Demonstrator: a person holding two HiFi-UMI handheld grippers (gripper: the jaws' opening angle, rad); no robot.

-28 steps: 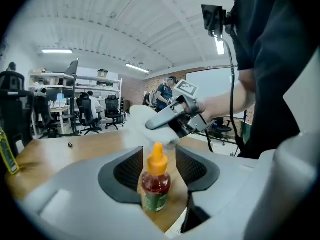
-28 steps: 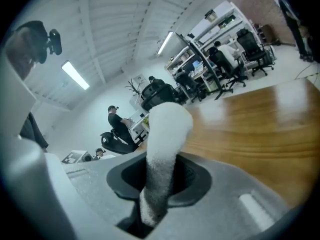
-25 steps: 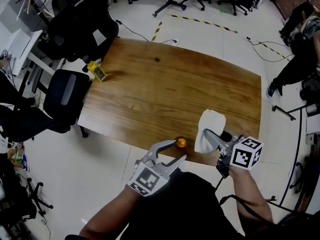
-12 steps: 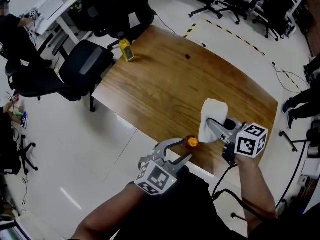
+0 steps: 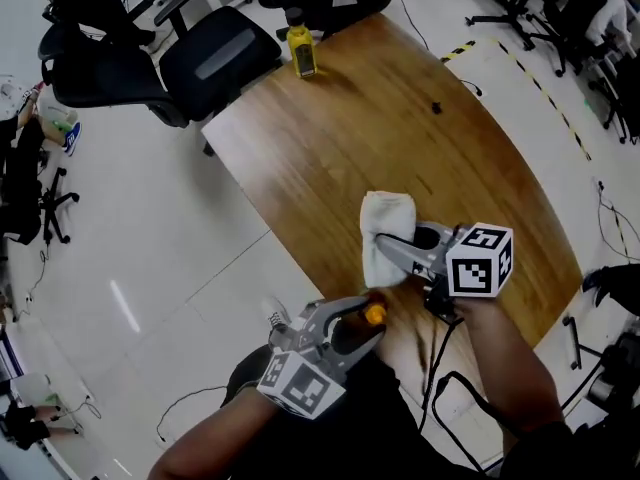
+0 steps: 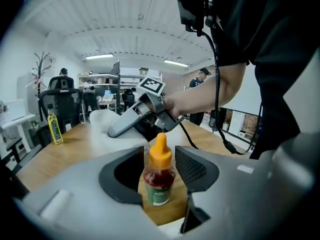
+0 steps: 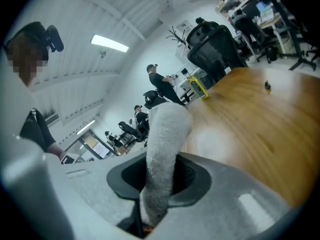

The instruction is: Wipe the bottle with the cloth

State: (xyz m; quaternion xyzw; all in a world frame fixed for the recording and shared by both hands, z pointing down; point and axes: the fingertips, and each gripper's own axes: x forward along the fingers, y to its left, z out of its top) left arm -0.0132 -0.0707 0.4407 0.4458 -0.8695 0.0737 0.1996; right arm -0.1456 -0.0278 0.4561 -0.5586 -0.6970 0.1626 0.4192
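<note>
Change: cloth (image 5: 386, 230) brought nearer the bottle (image 5: 373, 314) by right gripper (image 5: 386, 254), contact not yet seen (wiping judged imminent) | Right fingers: clamped on a fold of cloth | Left gripper (image 5: 357, 321): fingers closed narrowly on bottle, held upright at the near table (image 5: 400, 118) edge

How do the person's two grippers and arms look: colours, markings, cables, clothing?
The left gripper and right gripper are light grey with curved fingers. Each carries a white cube with black square markers. A black cable hangs from the right one. The person wears a black top; the forearms are uncovered.
</note>
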